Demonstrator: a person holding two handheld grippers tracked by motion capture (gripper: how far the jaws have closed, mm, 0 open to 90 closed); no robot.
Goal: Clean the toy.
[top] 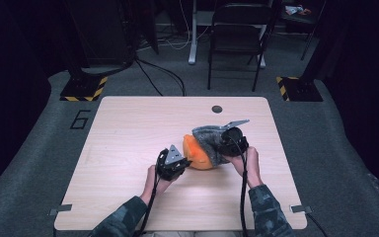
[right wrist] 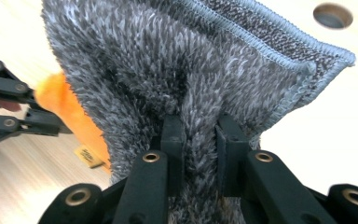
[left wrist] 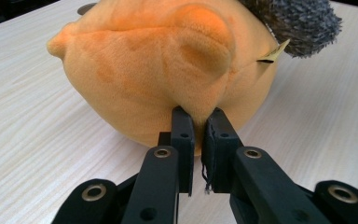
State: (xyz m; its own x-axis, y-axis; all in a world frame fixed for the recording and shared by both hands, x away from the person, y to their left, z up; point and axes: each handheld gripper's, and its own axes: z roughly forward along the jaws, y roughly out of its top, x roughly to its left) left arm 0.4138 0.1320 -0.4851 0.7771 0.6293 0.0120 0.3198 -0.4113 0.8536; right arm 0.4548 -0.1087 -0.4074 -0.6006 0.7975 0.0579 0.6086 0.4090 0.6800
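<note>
An orange plush toy (top: 197, 154) lies near the middle of the wooden table (top: 128, 143), half covered by a grey fuzzy cloth (top: 208, 136). My left gripper (top: 177, 163) is at the toy's left side, and its jaws are shut on a fold of the orange plush (left wrist: 168, 60), pinched between the pads (left wrist: 182, 135). My right gripper (top: 233, 143) is at the right, shut on the grey cloth (right wrist: 177, 70), whose pile bulges between the fingers (right wrist: 172, 140). A small tan tag (left wrist: 272, 53) sticks out from the toy by the cloth.
A round hole (top: 217, 109) sits near the table's far edge. Behind the table stand a black folding chair (top: 237, 34) and stands with yellow-black striped bases (top: 84, 89). Cables trail from both grippers toward the person's sleeves (top: 271, 212).
</note>
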